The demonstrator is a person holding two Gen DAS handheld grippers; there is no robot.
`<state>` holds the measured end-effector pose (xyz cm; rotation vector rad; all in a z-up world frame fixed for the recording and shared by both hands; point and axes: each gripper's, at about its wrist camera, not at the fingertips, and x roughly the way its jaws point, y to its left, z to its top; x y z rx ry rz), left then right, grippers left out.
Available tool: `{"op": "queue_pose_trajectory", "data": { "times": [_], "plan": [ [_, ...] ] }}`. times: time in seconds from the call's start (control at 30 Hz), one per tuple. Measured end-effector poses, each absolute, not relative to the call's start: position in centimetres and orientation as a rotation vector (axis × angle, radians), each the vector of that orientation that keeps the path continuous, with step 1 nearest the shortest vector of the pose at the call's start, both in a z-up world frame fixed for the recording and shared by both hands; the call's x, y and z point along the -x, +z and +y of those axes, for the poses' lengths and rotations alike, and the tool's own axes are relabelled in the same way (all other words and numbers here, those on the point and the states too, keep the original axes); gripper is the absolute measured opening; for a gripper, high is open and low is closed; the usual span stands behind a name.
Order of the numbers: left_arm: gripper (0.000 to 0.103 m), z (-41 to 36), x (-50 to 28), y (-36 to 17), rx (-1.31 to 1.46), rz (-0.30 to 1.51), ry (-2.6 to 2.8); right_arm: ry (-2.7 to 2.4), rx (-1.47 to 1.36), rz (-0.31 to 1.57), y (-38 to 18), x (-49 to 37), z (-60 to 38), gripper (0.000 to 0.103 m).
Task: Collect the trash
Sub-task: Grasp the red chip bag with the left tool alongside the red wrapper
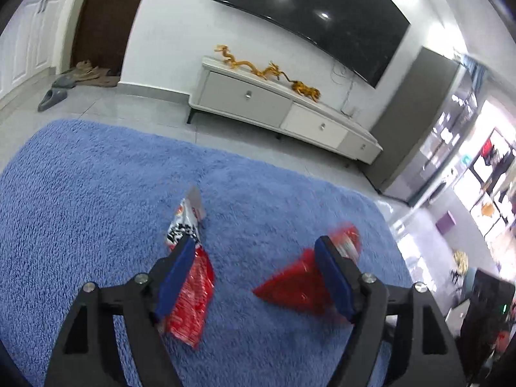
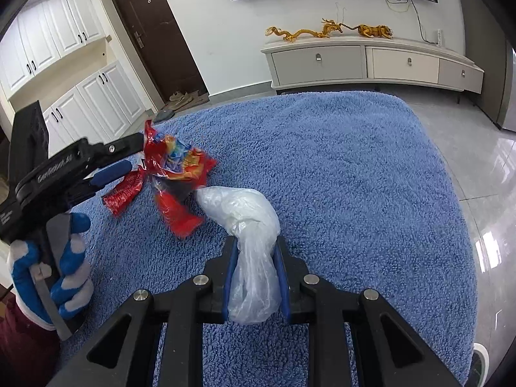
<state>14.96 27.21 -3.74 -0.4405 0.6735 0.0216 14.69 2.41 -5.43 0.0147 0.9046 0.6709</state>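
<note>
Blue shaggy rug [image 1: 96, 193] fills the lower half of the left wrist view, its pile deep and looped. The left gripper [image 1: 256, 248] points down at it with blue-padded fingers [image 1: 175, 277] spread wide and nothing pressed between them. A crinkled red-and-white snack wrapper [image 1: 190, 277] lies partly under the left finger, long and flattened. A red foil wrapper [image 1: 290, 285], blurred, sits just inside and behind the right finger; whether it touches the pad I cannot tell. Beyond the rug stand a pale low cabinet [image 1: 258, 100] on glossy tiles and a dark wall screen [image 1: 316, 19].

From the right wrist view, the right gripper [image 2: 255, 251] angles down over the same rug [image 2: 354, 177], its jaws narrow and pinching a thin, translucent plastic bag [image 2: 251, 258] that bulges forward past the tips. At the left, a hand in a blue-and-white glove [image 2: 61, 267] grips the black handle of the left gripper [image 2: 129, 151], whose fingers stand apart beside the bright red wrapper [image 2: 177, 167], crumpled and shiny. The striped red wrapper [image 2: 124, 193] lies flat below it.
</note>
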Motion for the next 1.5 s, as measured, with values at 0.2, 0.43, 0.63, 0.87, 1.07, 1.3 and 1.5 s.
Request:
{"op": "queue_pose_trajectory", "data": {
  "times": [0.2,0.43,0.63,0.87,1.07,1.3,1.5],
  "plan": [
    [0.08,25.2,-15.4,-3.4,0.406,0.7,-0.047,0.678,-0.023,0.911,-5.4,-15.0,2.2,0.022],
    [0.084,21.3,-17.3,-2.8,0.279,0.727,-0.08,0.688,-0.044,0.915,-5.5,-15.4,1.6,0.022],
    [0.037,20.0,-18.5,-3.7,0.176,0.76,-0.014,0.69,-0.05,0.916,-5.5,-15.5,1.5,0.022],
    [0.019,24.1,-15.8,-1.6,0.262,0.641,0.035,0.698,-0.065,0.92,-5.5,-15.7,0.8,0.022],
    [0.055,28.6,-15.6,-3.5,0.313,0.661,0.177,0.697,-0.063,0.92,-5.5,-15.7,0.6,0.022],
    [0.064,30.1,-14.8,-3.6,0.331,0.658,0.219,0.7,-0.066,0.922,-5.5,-15.8,0.5,0.022],
    [0.077,30.2,-13.8,-3.3,0.274,0.659,0.302,0.704,-0.07,0.924,-5.6,-15.9,0.3,0.022]
  ]
}}
